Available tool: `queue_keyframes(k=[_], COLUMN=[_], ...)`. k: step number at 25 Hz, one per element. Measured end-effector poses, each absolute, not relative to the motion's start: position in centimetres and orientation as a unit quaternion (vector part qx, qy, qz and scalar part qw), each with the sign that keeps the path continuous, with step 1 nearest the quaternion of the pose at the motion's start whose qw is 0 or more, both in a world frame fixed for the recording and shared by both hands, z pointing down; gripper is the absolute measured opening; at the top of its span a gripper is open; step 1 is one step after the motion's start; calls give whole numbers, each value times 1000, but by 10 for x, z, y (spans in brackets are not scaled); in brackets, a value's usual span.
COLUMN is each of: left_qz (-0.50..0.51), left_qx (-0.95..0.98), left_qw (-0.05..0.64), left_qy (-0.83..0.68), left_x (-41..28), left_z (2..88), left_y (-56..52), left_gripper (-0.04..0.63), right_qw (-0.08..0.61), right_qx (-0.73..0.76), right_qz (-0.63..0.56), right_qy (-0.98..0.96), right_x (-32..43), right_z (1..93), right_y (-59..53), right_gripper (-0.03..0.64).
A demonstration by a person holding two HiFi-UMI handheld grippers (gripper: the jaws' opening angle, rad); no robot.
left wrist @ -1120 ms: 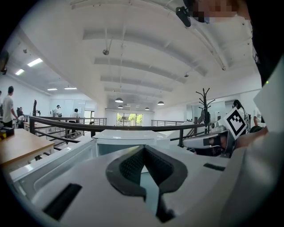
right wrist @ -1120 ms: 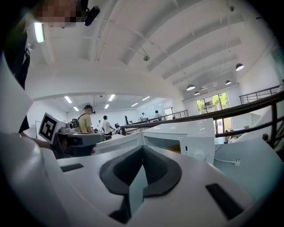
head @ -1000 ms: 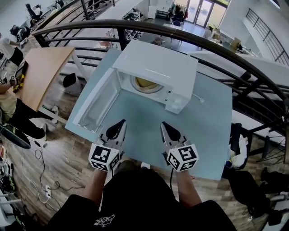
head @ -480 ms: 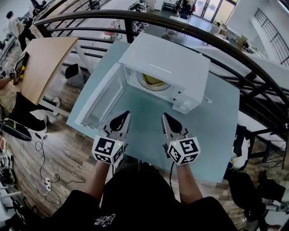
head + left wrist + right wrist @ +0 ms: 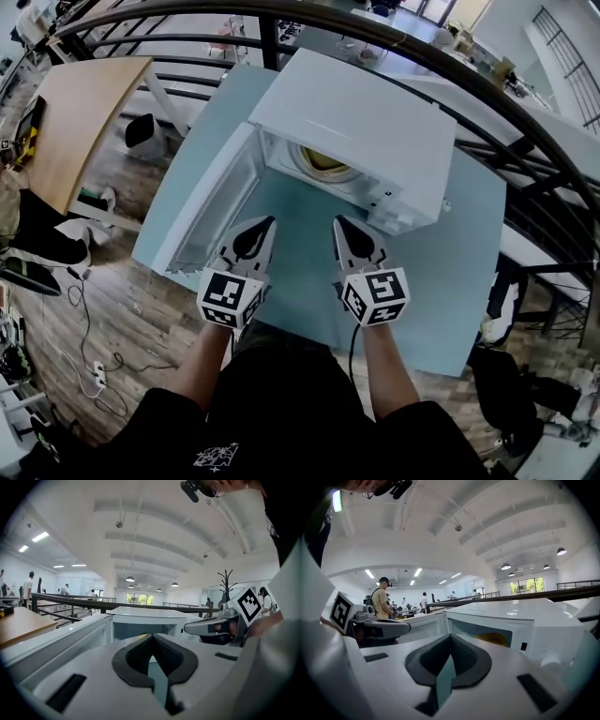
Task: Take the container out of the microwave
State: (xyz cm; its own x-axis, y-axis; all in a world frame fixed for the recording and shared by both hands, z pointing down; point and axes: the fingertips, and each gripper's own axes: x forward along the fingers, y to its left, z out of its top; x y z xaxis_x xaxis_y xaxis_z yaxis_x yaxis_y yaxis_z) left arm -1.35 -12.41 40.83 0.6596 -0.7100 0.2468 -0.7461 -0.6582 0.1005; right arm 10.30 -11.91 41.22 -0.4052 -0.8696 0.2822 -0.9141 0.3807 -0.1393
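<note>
On the blue table (image 5: 441, 281) the open microwave (image 5: 366, 122), round container (image 5: 323, 164) inside, faces left claw (image 5: 255, 228) and right claw (image 5: 345, 228), both closed.

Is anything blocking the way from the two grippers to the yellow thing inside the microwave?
No, nothing visible does. The door of the microwave stands wide open at the left. Only bare table lies between the left gripper, the right gripper and the opening where the container sits.

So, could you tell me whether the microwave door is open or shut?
Open: the door stands swung wide out from the microwave, and the yellowish container shows inside the cavity.
</note>
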Motion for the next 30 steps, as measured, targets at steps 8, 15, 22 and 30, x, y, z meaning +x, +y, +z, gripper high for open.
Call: queue_keyframes(k=[8,15,22,30], left_qz=[94,93,93,96], left_qx=[909,910,911,908], left_qw=[108,112,123,137], left_qy=[-392,-389,-383,-385], left_x=[-14,-10,-6,-6], left_z=[425,441,457,478], left_y=[-156,-178,-198,-223], left_gripper=[8,8,8,8], right_qw=[92,116,142,170], right_qx=[550,558,554,553], right_qz=[148,147,154,149], right_qy=[-816,-809,-806,-802], right_x=[98,97,92,86], right_z=[432,456,483,508], right_y=[-151,-184,-211,-243], right_gripper=[6,6,8,8])
